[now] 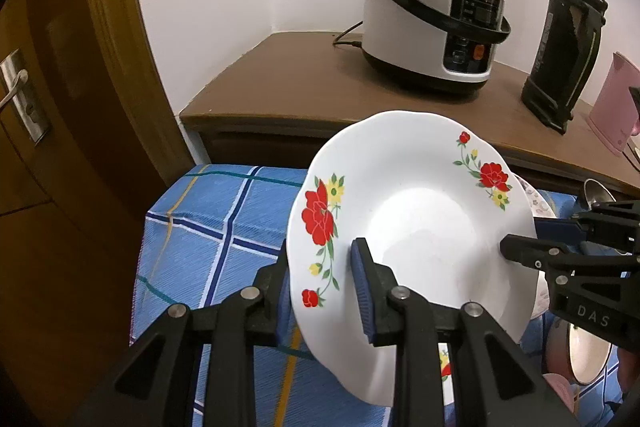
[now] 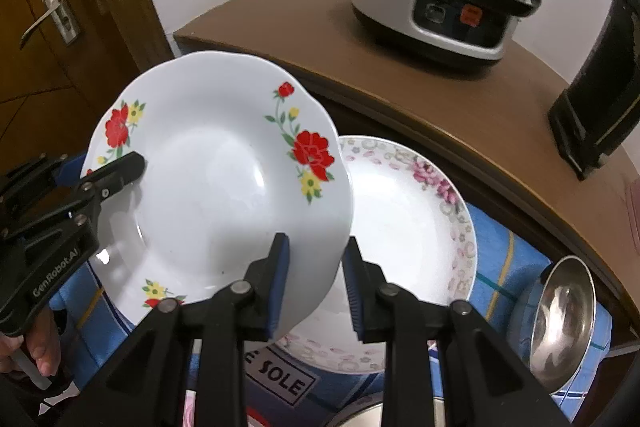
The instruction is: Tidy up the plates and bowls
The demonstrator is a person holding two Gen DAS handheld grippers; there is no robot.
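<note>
A white plate with red flowers [image 1: 420, 223] is held tilted above the blue checked cloth. My left gripper [image 1: 322, 291] is shut on its left rim. My right gripper [image 2: 316, 279] straddles the opposite rim with its pads close on either side; in the left wrist view it [image 1: 520, 247] reaches the plate's right edge. The plate also shows in the right wrist view [image 2: 208, 187]. Under it lies a white plate with pink flowers [image 2: 404, 223]. A steel bowl [image 2: 564, 319] lies to the right.
A rice cooker [image 1: 432, 19], a black flask [image 1: 564, 39] and a pink kettle [image 1: 612, 103] stand on the brown cabinet [image 1: 288, 87] behind. A wooden door [image 1: 48, 147] is on the left. A pink-rimmed bowl [image 1: 580, 351] sits low right.
</note>
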